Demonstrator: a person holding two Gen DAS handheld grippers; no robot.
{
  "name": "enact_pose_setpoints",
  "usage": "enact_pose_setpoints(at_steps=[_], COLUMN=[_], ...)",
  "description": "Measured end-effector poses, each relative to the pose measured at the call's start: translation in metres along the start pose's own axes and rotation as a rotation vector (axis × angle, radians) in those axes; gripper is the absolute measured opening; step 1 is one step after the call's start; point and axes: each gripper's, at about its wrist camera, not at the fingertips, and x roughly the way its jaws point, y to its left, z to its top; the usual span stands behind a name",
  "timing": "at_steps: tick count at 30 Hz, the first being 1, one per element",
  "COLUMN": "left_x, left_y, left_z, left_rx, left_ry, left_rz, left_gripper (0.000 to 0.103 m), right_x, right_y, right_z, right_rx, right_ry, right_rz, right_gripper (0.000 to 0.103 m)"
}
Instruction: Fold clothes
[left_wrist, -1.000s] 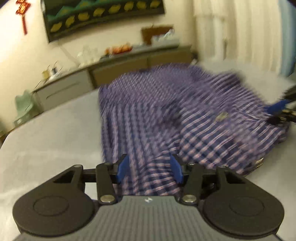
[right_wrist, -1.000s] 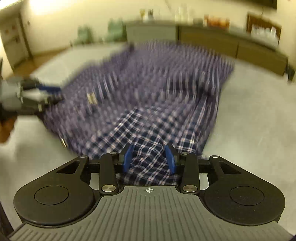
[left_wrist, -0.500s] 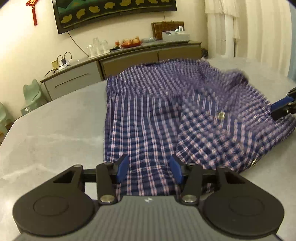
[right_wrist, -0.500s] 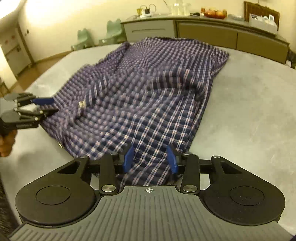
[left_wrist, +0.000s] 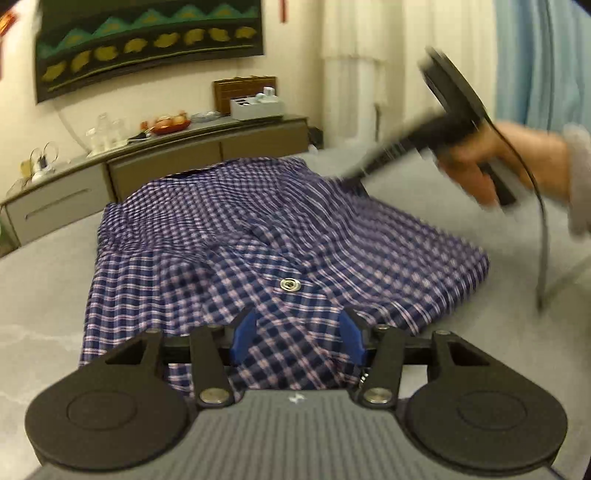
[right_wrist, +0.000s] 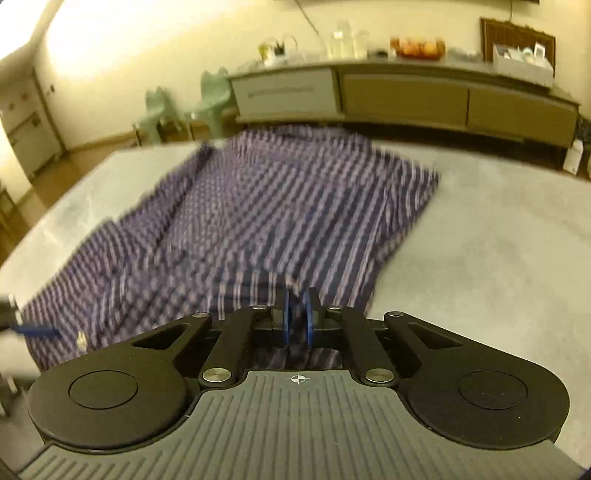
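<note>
Pinching plaid shirt (right_wrist: 280, 206) between right gripper (right_wrist: 296, 319) fingers.

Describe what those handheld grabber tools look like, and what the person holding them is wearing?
Each gripper, left and right, has a ribbed grey body, black linkage arms with silver screws, round black discs and blue fingertip pads. A black cable hangs from the right one. The person's hand shows a grey sleeve cuff.

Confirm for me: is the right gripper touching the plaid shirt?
Touching. The right wrist view shows the right gripper with jaws just closed, nearly together, on a fold of the plaid shirt.
</note>
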Motion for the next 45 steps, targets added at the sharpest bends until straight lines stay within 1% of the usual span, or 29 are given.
enact_pose_setpoints(at_steps=[1,3,5,7,8,9,11,13,14,15,16,20,22,23,24,26,28,31,33,34,35,36,38,39,40,42,45], left_x=[-0.001,-0.007,-0.007,0.004,0.012,0.021,0.036,0.051,0.058,0.064,0.068,0.07,0.067,0.064,0.062,0.062,0.066,0.093,0.112,0.122,0.128,0.132,0.134,0.132,0.129,0.123,0.114], left_y=[-0.008,-0.026,-0.051,-0.084,-0.097,-0.111,-0.127,-0.14,-0.144,-0.148,-0.149,-0.152,-0.148,-0.145,-0.141,-0.133,-0.126,-0.13,-0.131,-0.132,-0.131,-0.127,-0.115,-0.109,-0.102,-0.094,-0.087], left_z=[0.0,0.007,0.019,0.028,0.031,0.033,0.035,0.034,0.033,0.031,0.03,0.03,0.035,0.04,0.045,0.058,0.074,0.095,0.105,0.107,0.106,0.107,0.107,0.107,0.107,0.106,0.106], left_rx=[0.033,0.097,0.129,0.158,0.169,0.178,0.188,0.21,0.218,0.224,0.216,0.196,0.166,0.143,0.121,0.066,0.005,-0.044,-0.059,-0.059,-0.065,-0.085,-0.147,-0.189,-0.234,-0.279,-0.316], left_ry=[-0.006,-0.045,-0.073,-0.082,-0.079,-0.072,-0.051,-0.019,0.004,0.027,0.045,0.077,0.081,0.08,0.079,0.077,0.077,0.11,0.145,0.17,0.193,0.2,0.203,0.2,0.19,0.165,0.132], left_rz=[0.004,-0.007,-0.055,-0.103,-0.108,-0.105,-0.124,-0.105,-0.095,-0.085,-0.078,-0.067,-0.066,-0.066,-0.067,-0.06,-0.047,-0.022,-0.014,0.001,0.015,0.02,0.013,0.001,-0.02,-0.033,-0.05], left_gripper=[0.051,0.051,0.053,0.054,0.054,0.053,0.054,0.053,0.055,0.055,0.055,0.057,0.057,0.057,0.057,0.058,0.058,0.056,0.053,0.044,0.033,0.028,0.01,0.005,0.002,0.002,0.001], right_x=[-0.001,-0.003,0.001,0.001,-0.002,-0.004,-0.007,-0.002,0.003,0.008,0.013,0.005,0.0,-0.002,-0.004,-0.025,-0.047,-0.064,-0.064,-0.062,-0.06,-0.058,-0.055,-0.054,-0.053,-0.052,-0.055], right_y=[-0.003,-0.008,-0.01,-0.014,-0.017,-0.02,-0.023,-0.023,-0.02,-0.018,-0.015,-0.013,-0.018,-0.022,-0.025,-0.029,-0.034,-0.04,-0.039,-0.036,-0.034,-0.032,-0.027,-0.025,-0.023,-0.023,-0.019], right_z=[0.003,0.01,0.01,0.006,0.004,0.002,-0.004,-0.014,-0.017,-0.019,-0.022,-0.016,-0.017,-0.018,-0.019,-0.026,-0.043,-0.08,-0.099,-0.108,-0.113,-0.117,-0.12,-0.12,-0.12,-0.122,-0.124], right_rx=[0.014,0.043,0.049,0.063,0.074,0.078,0.073,0.062,0.048,0.033,0.018,-0.017,0.031,0.056,0.081,0.124,0.167,0.254,0.302,0.325,0.34,0.371,0.38,0.373,0.38,0.38,0.355], right_ry=[-0.014,-0.041,-0.027,-0.02,-0.016,-0.014,-0.012,0.007,0.024,0.041,0.058,-0.03,-0.015,-0.007,0.001,0.02,0.045,0.101,0.127,0.133,0.131,0.139,0.137,0.134,0.133,0.128,0.108], right_rz=[0.017,0.05,0.06,0.062,0.064,0.066,0.075,0.085,0.086,0.087,0.087,-0.097,-0.076,-0.064,-0.052,-0.004,0.038,0.073,0.105,0.13,0.163,0.209,0.224,0.223,0.228,0.236,0.233], right_gripper=[0.007,0.007,0.007,0.007,0.014,0.03,0.053,0.051,0.029,0.001,0.001,0.001,0.016,0.028,0.035,0.034,0.035,0.035,0.035,0.027,0.027,0.027,0.027,0.028,0.028,0.021,0.012])
